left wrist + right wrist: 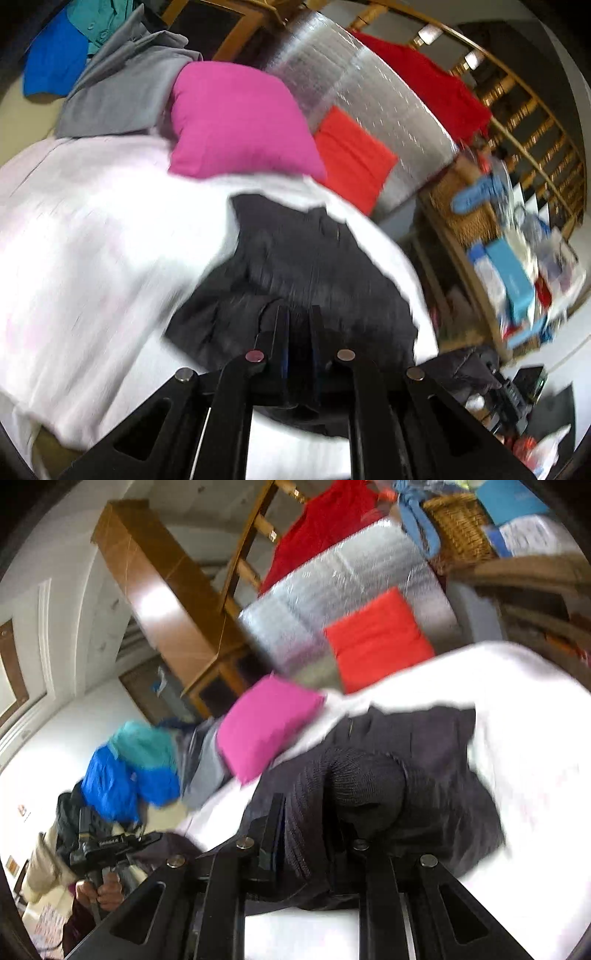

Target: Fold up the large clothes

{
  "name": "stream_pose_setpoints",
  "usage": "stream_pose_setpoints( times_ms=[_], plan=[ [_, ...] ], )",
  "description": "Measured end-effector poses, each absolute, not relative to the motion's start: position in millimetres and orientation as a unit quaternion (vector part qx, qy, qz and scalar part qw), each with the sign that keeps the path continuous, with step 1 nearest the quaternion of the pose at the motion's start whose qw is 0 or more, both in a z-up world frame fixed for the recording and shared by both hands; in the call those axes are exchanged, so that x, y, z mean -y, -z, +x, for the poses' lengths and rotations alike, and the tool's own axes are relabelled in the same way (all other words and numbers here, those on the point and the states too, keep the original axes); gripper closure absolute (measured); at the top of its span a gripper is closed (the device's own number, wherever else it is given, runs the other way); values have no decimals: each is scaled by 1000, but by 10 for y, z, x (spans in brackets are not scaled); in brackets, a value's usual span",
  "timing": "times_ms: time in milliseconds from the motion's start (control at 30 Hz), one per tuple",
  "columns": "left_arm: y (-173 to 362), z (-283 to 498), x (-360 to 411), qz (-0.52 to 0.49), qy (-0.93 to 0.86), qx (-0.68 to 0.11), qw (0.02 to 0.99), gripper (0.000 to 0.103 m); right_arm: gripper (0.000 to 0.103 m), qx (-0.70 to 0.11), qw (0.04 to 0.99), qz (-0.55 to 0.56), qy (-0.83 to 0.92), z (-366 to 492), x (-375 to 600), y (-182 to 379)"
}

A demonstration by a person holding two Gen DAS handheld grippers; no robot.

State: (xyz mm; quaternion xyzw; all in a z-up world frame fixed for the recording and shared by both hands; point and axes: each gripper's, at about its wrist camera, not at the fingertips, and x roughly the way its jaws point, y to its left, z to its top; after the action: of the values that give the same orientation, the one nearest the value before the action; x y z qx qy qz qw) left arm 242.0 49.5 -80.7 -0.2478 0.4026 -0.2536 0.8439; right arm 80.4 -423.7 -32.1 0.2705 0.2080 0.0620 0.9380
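dark knitted garment [295, 266] lies crumpled on the white bed sheet [92, 240]. left claw [295, 325] pinches its ribbed edge; right claw [314, 812] grips bunched knit. two square cushions behind: one pink [236, 122], one red [351, 158].

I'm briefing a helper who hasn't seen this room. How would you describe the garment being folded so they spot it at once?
Find the bed with the white sheet. Below the pink pillow and orange-red pillow, a dark charcoal garment lies crumpled. It is the only dark item on the sheet, and both grippers' jaws are at it.
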Motion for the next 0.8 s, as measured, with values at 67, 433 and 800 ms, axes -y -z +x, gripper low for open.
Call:
stream_pose_setpoints(
  times_ms=[67,433,800],
  plan=[
    [822,2719,-344,-255,243,-395,848,93,84,-202,937,281,-50,1143,4373,312],
    [1312,4290,363,-265,185,-410,853,93,84,-245,913,325,20,2927,5079,956],
    [1451,5088,736,-228,190,-385,874,93,84,-243,920,303,49,3887,5415,1136]
  ],
)
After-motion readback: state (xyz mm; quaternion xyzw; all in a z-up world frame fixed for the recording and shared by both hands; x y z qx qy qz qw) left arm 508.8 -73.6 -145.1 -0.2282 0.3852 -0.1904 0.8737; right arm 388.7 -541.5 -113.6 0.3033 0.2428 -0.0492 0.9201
